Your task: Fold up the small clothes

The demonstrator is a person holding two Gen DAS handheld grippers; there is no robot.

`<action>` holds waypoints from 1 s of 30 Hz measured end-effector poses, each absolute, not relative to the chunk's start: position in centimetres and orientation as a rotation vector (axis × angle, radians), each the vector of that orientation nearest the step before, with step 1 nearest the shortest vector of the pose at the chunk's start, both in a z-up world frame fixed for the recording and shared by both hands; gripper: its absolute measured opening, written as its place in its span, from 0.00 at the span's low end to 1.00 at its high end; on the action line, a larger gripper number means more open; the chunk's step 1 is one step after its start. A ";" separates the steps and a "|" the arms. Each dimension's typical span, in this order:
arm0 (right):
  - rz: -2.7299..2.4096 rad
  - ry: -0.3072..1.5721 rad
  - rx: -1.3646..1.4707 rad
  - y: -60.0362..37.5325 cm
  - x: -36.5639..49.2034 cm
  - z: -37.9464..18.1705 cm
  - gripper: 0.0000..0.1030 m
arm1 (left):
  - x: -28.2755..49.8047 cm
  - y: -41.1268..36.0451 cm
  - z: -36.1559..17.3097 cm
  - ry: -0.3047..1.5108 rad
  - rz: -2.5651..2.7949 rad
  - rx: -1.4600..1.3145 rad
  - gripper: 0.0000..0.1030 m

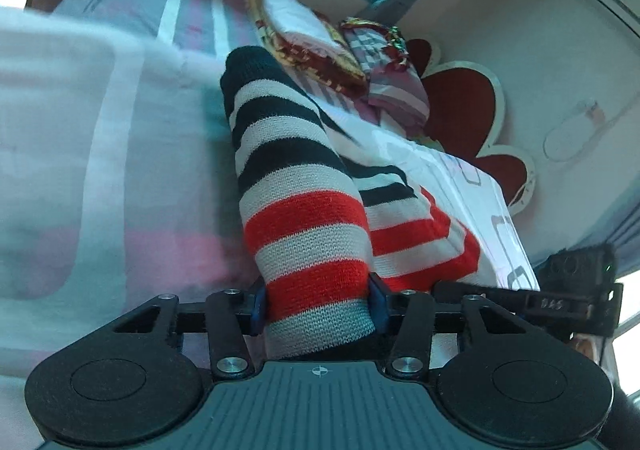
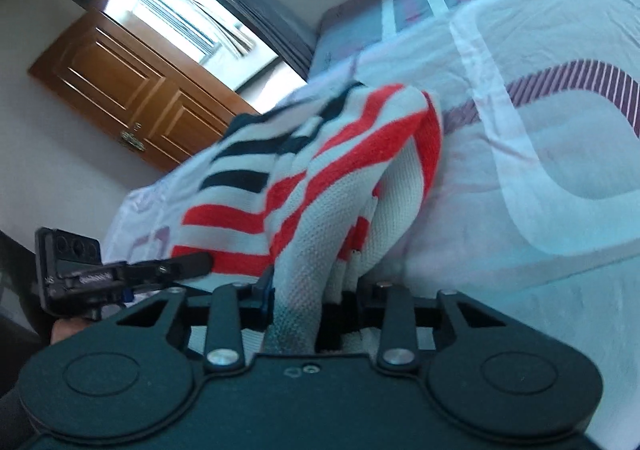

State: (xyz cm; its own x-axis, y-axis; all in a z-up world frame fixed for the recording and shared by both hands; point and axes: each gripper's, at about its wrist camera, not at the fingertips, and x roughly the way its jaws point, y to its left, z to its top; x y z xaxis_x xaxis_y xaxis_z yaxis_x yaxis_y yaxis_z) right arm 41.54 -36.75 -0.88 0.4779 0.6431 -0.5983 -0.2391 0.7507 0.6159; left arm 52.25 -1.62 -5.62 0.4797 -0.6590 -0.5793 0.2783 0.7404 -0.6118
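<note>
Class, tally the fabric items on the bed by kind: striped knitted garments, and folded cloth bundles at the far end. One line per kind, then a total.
Striped knitted garment, held by left gripper and right gripper: 1
Folded cloth bundles, patterned and checked: 2
Total: 3

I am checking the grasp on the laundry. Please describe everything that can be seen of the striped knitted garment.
The striped knitted garment is soft knit, banded white with red at the near end and dark navy farther away. It is bunched and draped over the bed sheet. The left claw pinches one narrow, sleeve-like part between blue pads; the right claw grips another gathered fold, showing the pale inner side.
</note>
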 end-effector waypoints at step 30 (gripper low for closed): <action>0.802 1.091 0.395 -8.2 37.4 -5.1 0.33 | 36.2 29.7 -7.7 0.941 -0.223 -0.561 0.67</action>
State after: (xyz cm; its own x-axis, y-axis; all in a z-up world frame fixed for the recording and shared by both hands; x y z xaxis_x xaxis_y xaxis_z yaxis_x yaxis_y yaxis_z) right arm 37.40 -8.18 -5.12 0.2249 0.7436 -0.6296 -0.3791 0.6621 0.6465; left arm 36.16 29.67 -7.69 0.5788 -0.4170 -0.7008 -0.0580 0.8361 -0.5454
